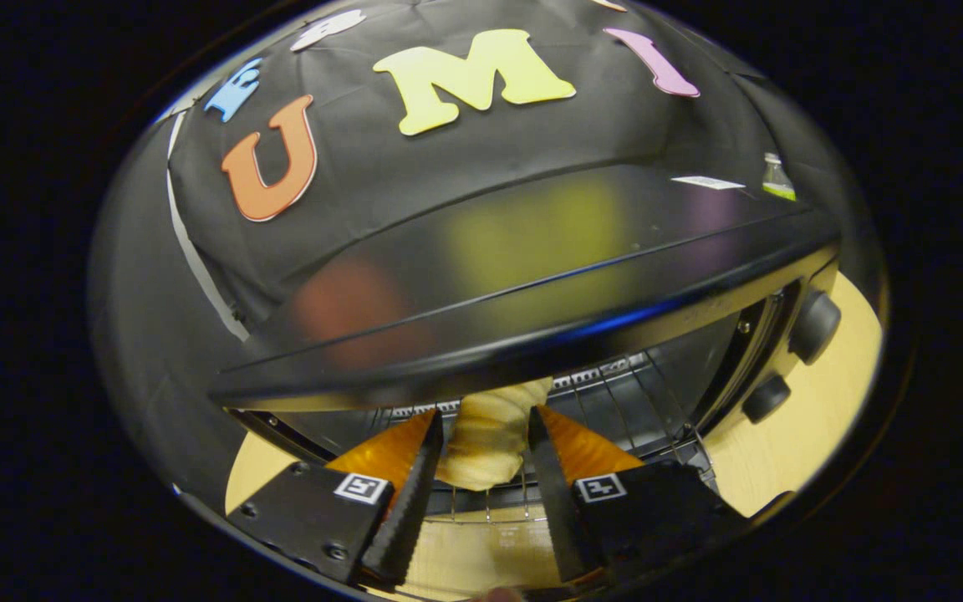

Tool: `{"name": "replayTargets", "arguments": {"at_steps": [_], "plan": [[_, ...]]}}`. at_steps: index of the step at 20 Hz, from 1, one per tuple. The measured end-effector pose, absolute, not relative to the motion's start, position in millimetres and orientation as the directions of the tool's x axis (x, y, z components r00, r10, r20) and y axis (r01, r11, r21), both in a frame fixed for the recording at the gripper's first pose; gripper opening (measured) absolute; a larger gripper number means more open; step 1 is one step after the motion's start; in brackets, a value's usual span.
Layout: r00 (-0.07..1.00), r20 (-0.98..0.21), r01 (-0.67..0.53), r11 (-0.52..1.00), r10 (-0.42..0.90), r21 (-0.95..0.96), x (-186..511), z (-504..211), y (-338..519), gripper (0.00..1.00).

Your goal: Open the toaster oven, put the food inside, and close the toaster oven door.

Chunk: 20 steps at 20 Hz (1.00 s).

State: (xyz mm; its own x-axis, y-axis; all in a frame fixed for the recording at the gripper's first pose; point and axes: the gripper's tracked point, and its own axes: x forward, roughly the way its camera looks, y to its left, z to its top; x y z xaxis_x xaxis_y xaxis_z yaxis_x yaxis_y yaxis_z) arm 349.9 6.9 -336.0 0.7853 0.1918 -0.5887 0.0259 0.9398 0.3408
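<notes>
The black toaster oven (532, 259) stands right in front of me, its front open and its wire rack (615, 401) in view inside. A pale, ridged pastry (490, 439) sits between my two fingers at the mouth of the oven, over the front of the rack. Both toothed pads (415, 485) press against its sides. My gripper (483, 426) is shut on the pastry, its tips just under the oven's top front edge. The far end of the pastry is hidden behind that edge.
Two black knobs (816, 322) sit on the oven's right-hand panel. The light wooden table (824, 410) shows to the right and left of the oven. A small bottle (777, 177) stands beyond the oven's top, at the back right.
</notes>
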Motion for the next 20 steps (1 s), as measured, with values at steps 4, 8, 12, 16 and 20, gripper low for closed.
{"name": "replayTargets", "arguments": {"at_steps": [4,8,12,16,20], "plan": [[0.795,-0.576,0.012,0.945,0.190,0.328,330,-313,2,0.88],[0.820,-0.548,-0.021,0.964,0.168,0.263,297,-285,-3,0.88],[0.854,-0.498,-0.051,0.976,0.153,0.212,258,-249,-6,0.88],[0.887,-0.435,-0.100,0.984,0.155,0.148,212,-212,-7,1.00],[0.887,-0.438,-0.113,0.988,0.149,0.106,160,-220,-13,1.00]]}}
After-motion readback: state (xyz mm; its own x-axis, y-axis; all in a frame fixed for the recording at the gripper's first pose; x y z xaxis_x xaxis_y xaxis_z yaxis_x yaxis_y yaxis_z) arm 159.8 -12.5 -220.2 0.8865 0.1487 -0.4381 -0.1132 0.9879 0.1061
